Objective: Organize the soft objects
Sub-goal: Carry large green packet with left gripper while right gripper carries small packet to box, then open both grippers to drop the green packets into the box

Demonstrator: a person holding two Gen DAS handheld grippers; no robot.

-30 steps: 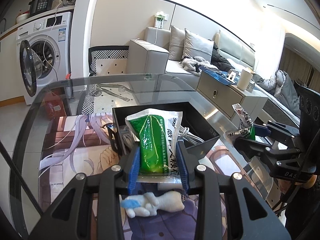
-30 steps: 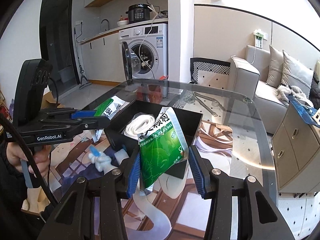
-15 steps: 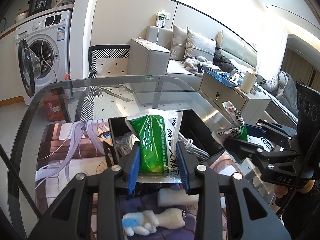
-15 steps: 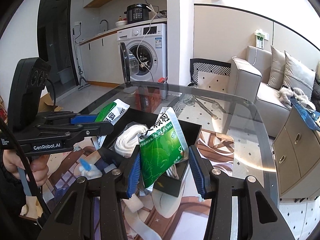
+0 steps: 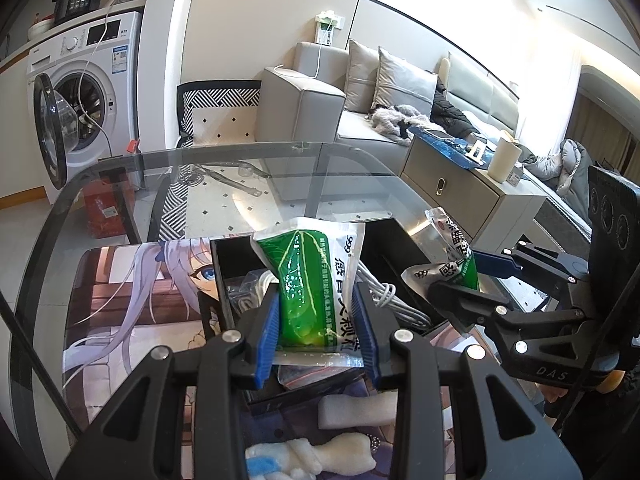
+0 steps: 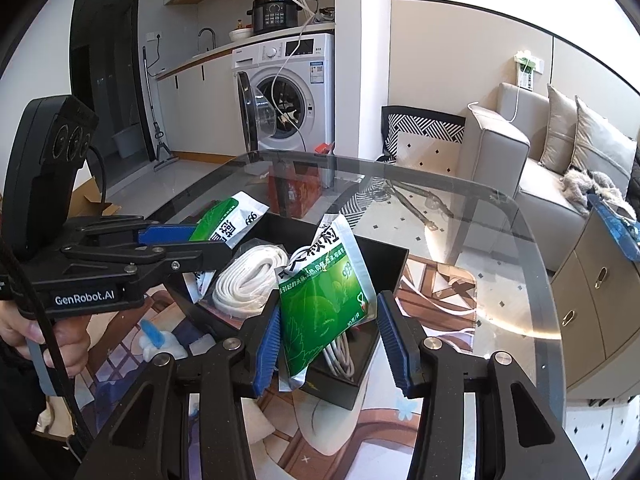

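Blue pads, left gripper (image 5: 318, 330): clamped on a green sachet (image 5: 310, 288).
Right gripper (image 6: 326, 344): holds a second sachet (image 6: 326, 300), which touches only its left pad.
Change: both sachets have moved over the black box (image 6: 384, 258).
Meaning: release likely next.
Near edge: foam pieces (image 5: 352, 414) remain.

Glossy plastic sachets (image 5: 316, 280), matt black box (image 6: 384, 256), smooth clear glass table (image 5: 280, 168).

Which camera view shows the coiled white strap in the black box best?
The right wrist view: the white strap lies open inside the black box. In the left wrist view the green packet hides it.
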